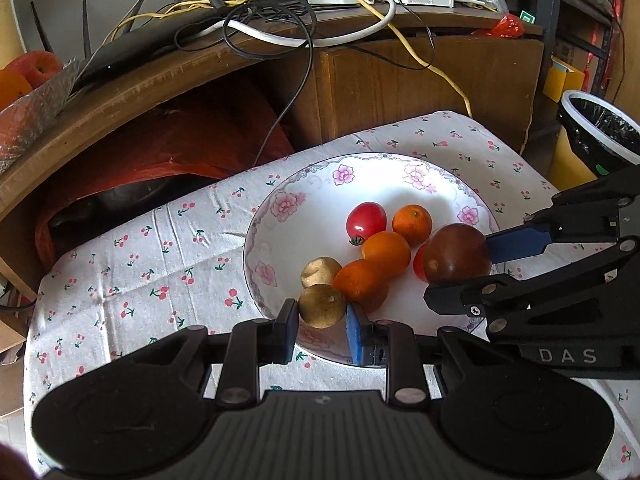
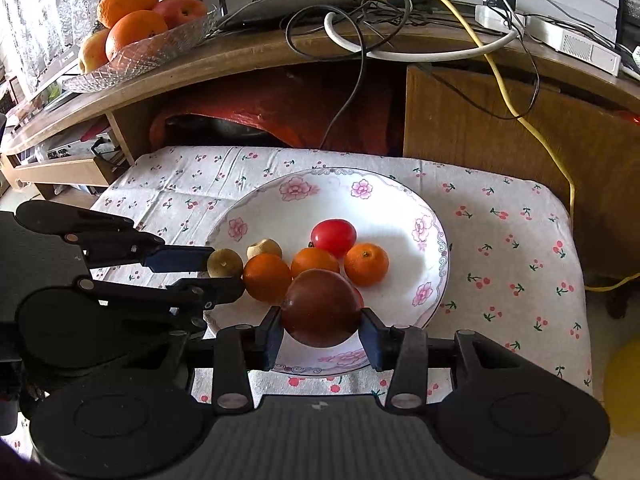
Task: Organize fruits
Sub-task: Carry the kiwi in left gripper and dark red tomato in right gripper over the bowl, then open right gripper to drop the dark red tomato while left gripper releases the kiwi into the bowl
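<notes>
My right tool [image 2: 320, 334] is closed on a dark red tomato [image 2: 320, 307], my left tool [image 1: 322, 330] on a small tan-green fruit [image 1: 321, 305]. Both fruits sit over the flowered plate's [image 2: 256, 216] near rim, beside three small oranges [image 2: 316, 262] and a red tomato [image 2: 334, 236], on the cloth-covered bench [image 2: 512, 248].

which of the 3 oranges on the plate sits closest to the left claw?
The front orange, beside the brownish fruit in the left claw. The other two oranges lie further back.
</notes>
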The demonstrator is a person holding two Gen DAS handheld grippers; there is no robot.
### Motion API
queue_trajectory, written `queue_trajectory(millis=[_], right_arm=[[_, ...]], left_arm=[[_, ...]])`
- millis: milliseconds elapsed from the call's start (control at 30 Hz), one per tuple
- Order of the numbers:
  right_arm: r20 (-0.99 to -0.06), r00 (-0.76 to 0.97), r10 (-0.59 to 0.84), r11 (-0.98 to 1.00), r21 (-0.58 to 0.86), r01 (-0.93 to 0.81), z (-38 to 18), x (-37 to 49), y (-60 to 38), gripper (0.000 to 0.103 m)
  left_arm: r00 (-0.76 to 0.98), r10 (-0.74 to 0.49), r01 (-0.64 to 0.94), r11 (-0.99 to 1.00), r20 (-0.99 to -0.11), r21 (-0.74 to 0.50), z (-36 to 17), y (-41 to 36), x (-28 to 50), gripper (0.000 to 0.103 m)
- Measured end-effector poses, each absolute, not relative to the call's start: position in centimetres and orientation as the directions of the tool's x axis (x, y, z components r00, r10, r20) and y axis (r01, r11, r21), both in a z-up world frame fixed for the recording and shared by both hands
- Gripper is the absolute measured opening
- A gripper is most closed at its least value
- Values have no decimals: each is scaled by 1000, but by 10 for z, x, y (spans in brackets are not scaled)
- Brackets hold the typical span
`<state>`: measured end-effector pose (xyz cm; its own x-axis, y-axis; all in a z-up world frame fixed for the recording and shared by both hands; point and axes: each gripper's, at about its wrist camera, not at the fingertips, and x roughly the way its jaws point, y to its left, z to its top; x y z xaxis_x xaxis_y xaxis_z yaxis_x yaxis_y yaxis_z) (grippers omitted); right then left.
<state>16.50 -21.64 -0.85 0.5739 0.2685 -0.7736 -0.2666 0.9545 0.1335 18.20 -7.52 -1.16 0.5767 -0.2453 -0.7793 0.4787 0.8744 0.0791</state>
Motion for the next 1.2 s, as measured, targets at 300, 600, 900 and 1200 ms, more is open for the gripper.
queue_trajectory(millis=[300,600,900,1200], right_arm=[[-772,577,268,955,136,-262,-8,165,-217,39],[-767,584,266,957,136,-258,-7,163,-218,39],[-760,589,274,954,141,-263,-5,162,-219,39],[-752,594,285,951,145,-273,-3,159,-218,43]], left_arm=[[580,-239,470,879,-779,81,-11,-75,182,35],[590,-243,468,880,-770,81,-8,-75,180,39],[600,-241,459,885,-763,81,-5,-73,179,39],[609,-241,450,890,-755,78,-1,-71,178,40]])
